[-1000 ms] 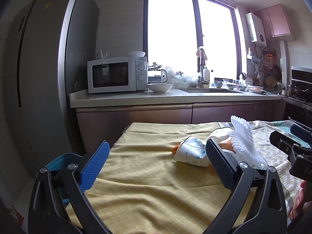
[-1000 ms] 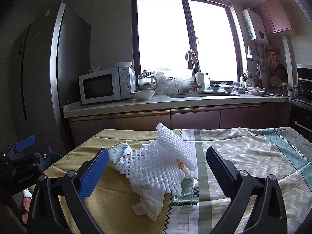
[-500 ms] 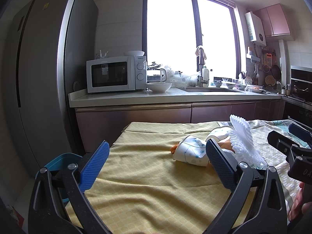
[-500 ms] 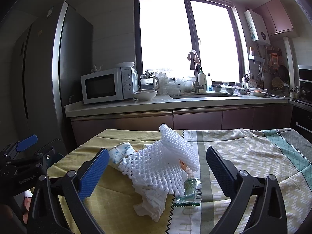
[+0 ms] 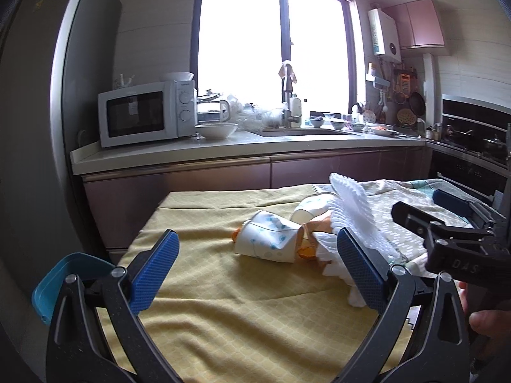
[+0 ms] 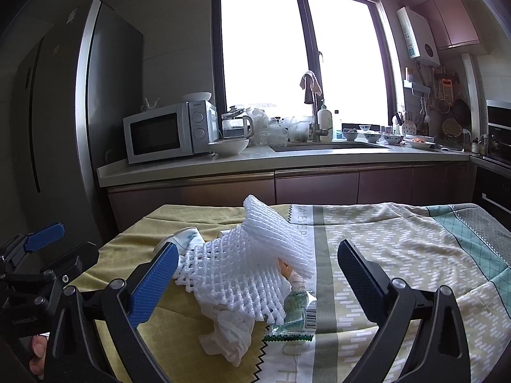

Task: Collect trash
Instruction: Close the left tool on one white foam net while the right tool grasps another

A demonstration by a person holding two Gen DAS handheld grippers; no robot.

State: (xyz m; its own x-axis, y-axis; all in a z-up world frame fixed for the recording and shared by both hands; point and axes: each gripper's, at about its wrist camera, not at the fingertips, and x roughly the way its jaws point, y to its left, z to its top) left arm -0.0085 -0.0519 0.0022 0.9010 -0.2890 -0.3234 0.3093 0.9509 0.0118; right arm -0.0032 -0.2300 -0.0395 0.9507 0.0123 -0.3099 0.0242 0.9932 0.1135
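Note:
A heap of trash lies on the cloth-covered table (image 5: 204, 316): a tipped paper cup (image 5: 266, 241) with blue dots, a second cup (image 5: 311, 210) behind it, orange peel (image 5: 306, 252), white foam netting (image 6: 252, 265), a crumpled tissue (image 6: 228, 335) and a green wrapper (image 6: 293, 322). My left gripper (image 5: 255, 271) hovers open just short of the tipped cup, nothing between its fingers. My right gripper (image 6: 255, 284) stands open in front of the netting and tissue, also holding nothing. A blue bin (image 5: 60, 282) sits below the table's left edge.
Behind the table runs a kitchen counter (image 6: 287, 159) with a microwave (image 6: 169, 135), a bowl (image 6: 228, 146), a kettle and a sink. A tall fridge (image 6: 64, 121) stands at the left, an oven (image 5: 472, 140) at the right. A hand (image 5: 488, 319) holds the right gripper's handle.
Both grippers have moved forward toward the trash heap, which now looks larger and nearer. Both stay open; nothing on the table has shifted.

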